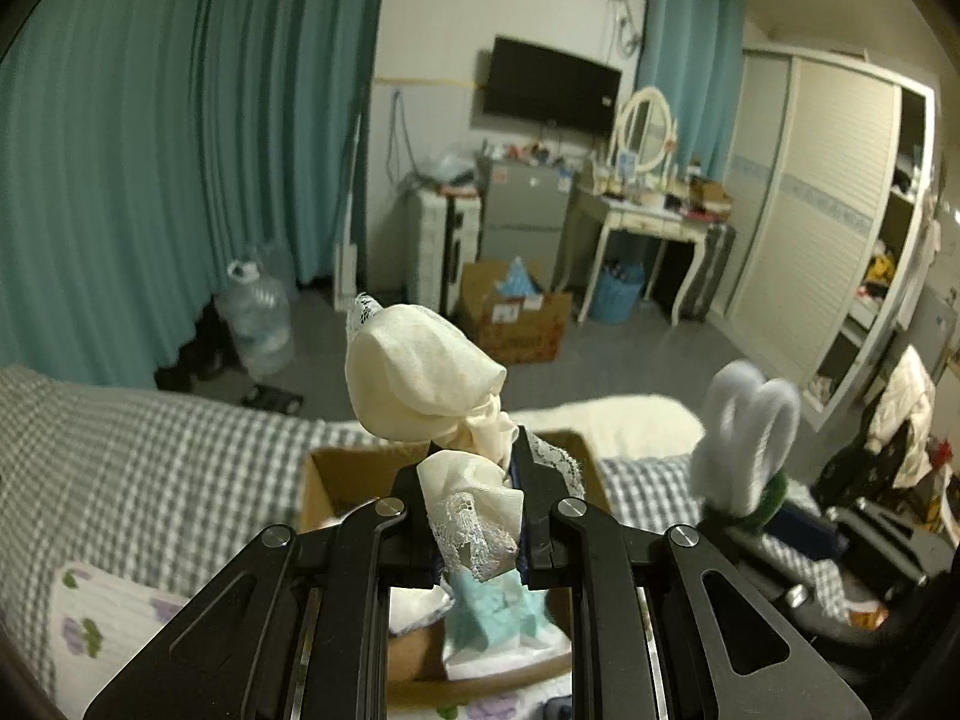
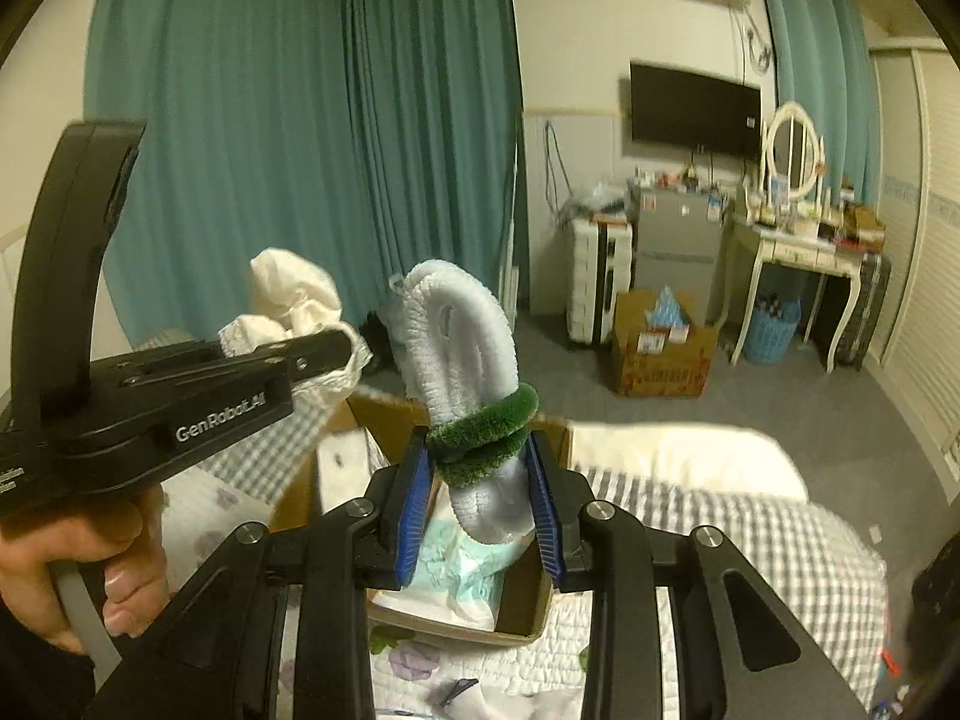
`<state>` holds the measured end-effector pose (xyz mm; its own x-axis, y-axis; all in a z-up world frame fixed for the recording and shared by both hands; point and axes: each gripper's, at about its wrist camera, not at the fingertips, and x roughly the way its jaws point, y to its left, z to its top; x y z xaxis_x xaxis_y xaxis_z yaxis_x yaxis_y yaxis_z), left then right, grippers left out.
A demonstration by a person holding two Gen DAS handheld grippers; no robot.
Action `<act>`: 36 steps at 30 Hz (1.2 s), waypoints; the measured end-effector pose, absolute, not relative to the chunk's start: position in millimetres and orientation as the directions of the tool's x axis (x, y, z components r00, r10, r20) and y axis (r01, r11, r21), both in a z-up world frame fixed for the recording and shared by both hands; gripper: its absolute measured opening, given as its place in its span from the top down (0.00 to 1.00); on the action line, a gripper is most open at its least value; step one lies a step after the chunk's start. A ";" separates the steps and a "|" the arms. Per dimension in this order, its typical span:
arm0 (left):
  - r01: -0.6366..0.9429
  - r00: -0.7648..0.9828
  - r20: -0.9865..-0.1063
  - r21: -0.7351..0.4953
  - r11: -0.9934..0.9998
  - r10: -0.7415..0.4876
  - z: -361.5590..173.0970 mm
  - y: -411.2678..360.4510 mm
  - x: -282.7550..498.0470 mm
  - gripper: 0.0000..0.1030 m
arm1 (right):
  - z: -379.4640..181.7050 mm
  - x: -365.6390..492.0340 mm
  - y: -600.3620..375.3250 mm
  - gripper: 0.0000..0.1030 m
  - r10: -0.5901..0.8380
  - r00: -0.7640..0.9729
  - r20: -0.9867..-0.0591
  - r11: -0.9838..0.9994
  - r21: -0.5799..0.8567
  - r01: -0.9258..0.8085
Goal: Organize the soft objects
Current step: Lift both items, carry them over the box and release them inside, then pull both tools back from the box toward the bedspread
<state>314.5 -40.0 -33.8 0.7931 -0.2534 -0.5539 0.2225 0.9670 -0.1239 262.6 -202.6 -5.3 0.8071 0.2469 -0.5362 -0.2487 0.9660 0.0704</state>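
Above the open cardboard box on the bed, my left gripper is clamped on a cream lace-trimmed cloth, my right gripper on a white fuzzy loop toy near its green band. Both look light and limp; gripping the bunched middle should stop them sagging or slipping.
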 end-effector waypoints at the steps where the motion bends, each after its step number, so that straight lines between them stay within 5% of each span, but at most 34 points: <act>1: 0.222 0.788 -0.563 -0.118 0.968 -0.250 -40.1 -43.0 318.1 0.85 | -16.9 269.4 -200.8 0.70 0.244 0.794 -0.556 0.967 0.073 -0.246; 15: 0.207 0.665 -0.723 -0.061 0.976 -0.186 -124.2 -54.5 361.4 0.78 | -125.7 317.5 -197.8 0.70 0.229 0.643 -0.731 0.966 0.090 -0.242; 28: 0.213 0.660 -0.735 -0.016 0.977 -0.156 -129.9 -45.2 358.7 0.75 | -151.5 325.7 -193.3 0.65 0.214 0.622 -0.753 0.965 0.065 -0.253; 31: 0.211 0.675 -0.720 -0.022 0.977 -0.162 -120.0 -43.9 352.7 0.66 | -143.9 320.8 -195.6 0.64 0.212 0.634 -0.743 0.967 0.067 -0.245; 36: 0.197 0.749 -0.643 -0.019 0.980 -0.162 -85.4 -35.4 333.1 0.27 | -121.8 305.5 -198.0 0.58 0.203 0.666 -0.718 0.971 0.058 -0.233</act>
